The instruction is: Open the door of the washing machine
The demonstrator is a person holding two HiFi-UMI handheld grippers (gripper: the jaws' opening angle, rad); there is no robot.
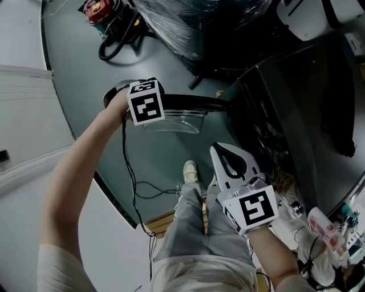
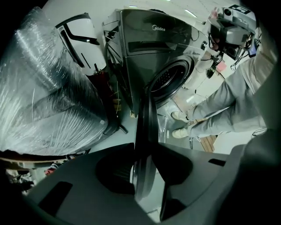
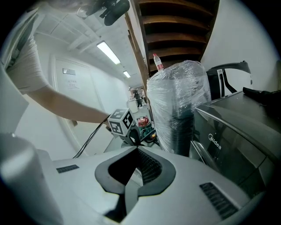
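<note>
The dark washing machine (image 2: 153,57) stands with its round drum opening (image 2: 169,79) uncovered. Its door (image 1: 188,104) is swung out and shows edge-on in the head view, the clear glass bowl (image 1: 171,122) bulging from it. My left gripper (image 2: 142,151) points steeply down and is shut on the door's dark rim (image 2: 147,118), which runs straight between the jaws. Its marker cube (image 1: 145,101) sits over the door's outer end. My right gripper (image 3: 137,149) hangs apart from the machine (image 3: 228,145), near my legs, its white jaws (image 1: 227,162) shut with nothing between them.
A large plastic-wrapped bundle (image 2: 48,101) stands close beside the machine. My legs and shoes (image 1: 190,171) are just behind the open door. A black cable (image 1: 140,188) trails over the grey floor. A red device (image 1: 98,10) lies at the far end, clutter (image 1: 325,228) at lower right.
</note>
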